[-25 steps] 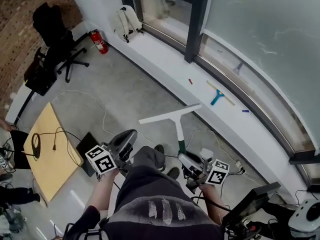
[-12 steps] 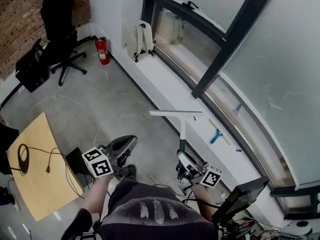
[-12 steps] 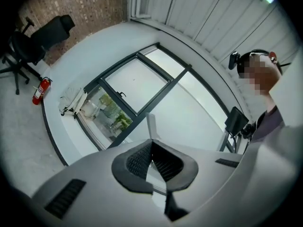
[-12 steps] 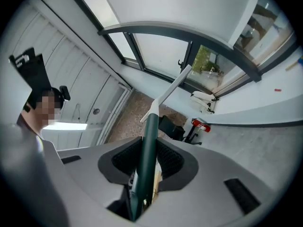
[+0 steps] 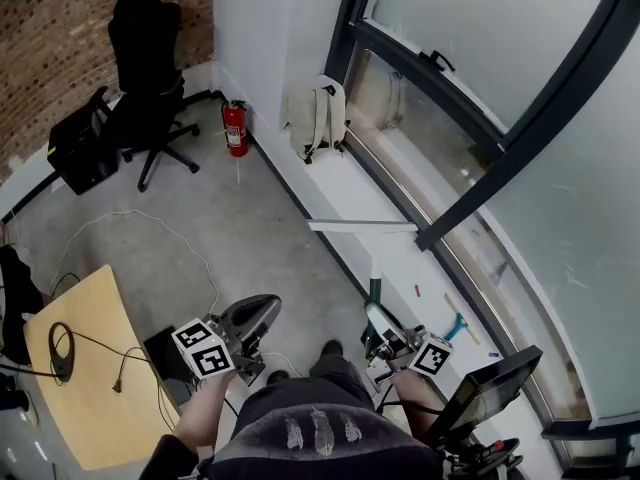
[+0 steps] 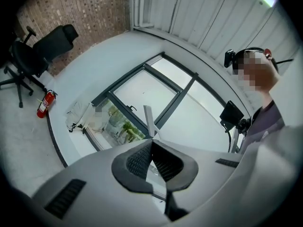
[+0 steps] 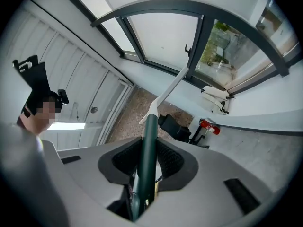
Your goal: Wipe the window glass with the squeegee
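Observation:
My right gripper (image 5: 384, 334) is shut on the dark green handle (image 7: 147, 155) of a squeegee. Its white blade (image 5: 362, 226) stands crosswise above the handle, held up over the white window sill (image 5: 400, 258) and short of the window glass (image 5: 470, 38). In the right gripper view the blade (image 7: 168, 94) runs up toward the dark window frame. My left gripper (image 5: 252, 320) is held low at the left, shut with nothing between its pads (image 6: 142, 160). The squeegee blade (image 6: 149, 121) shows beyond it.
A small blue-handled squeegee (image 5: 458, 324) lies on the sill. A white backpack (image 5: 315, 118) and a red fire extinguisher (image 5: 235, 126) stand by the wall. A black office chair (image 5: 145, 58), a wooden board (image 5: 85, 368) with cables and a dark screen (image 5: 490, 393) are around me.
The squeegee has risen, its blade turning level and nearing the window frame. The view has swung up along the window; both grippers keep their grip state.

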Demonstrator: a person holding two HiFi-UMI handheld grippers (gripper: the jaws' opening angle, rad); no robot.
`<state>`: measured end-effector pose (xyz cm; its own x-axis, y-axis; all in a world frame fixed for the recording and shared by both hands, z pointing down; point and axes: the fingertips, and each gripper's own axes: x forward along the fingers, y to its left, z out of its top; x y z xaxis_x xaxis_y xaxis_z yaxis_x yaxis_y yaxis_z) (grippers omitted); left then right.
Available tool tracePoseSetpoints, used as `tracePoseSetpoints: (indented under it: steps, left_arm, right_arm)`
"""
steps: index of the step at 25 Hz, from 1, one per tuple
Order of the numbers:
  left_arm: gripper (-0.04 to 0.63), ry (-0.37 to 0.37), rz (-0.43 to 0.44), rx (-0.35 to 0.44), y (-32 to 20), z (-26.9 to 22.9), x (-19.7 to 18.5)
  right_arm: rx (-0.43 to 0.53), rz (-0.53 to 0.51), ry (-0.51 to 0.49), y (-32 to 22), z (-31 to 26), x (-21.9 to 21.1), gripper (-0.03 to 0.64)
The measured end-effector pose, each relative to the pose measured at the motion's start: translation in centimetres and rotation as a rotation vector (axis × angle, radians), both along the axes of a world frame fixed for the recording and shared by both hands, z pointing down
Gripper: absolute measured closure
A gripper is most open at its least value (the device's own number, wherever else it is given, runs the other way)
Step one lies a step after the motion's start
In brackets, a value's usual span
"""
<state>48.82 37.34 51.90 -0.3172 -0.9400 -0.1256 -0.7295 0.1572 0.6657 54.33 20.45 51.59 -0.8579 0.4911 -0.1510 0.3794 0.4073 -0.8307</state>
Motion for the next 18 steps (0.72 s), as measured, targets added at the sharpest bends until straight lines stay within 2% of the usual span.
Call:
tracePoseSetpoints:
  steps: [4, 7, 9, 14, 18]
  left_arm:
    - [0.591, -0.016, 0.011, -0.056, -3.6, 0.5, -6.0]
    - [0.591, -0.016, -0.004, -0.079, -8.7, -0.1, -11.2]
    - [0.591, -0.017, 0.012, -0.086, -12.5, -0.9, -14.2]
    - [0.591, -0.076, 0.046, -0.089, -20.9, -3.1, -21.9]
    - [0.591, -0.078, 0.113, -0.081, -25.2, -3.4, -26.6]
  right_arm:
    - [0.030, 0.042, -0.034, -4.9, 0.4, -6.3, 0.517]
    - [0.036, 0.078, -0.062, -10.6, 0.0, -10.5, 0.517]
    - [0.052, 0.103, -0.073, -14.4, -0.4, -12.7, 0.517]
    - [0.109, 0.126, -0.101, -22.1, -1.3, -19.5, 0.517]
    - [0.101, 0.191, -0.130, -26.0, -2.7, -23.8, 0.517]
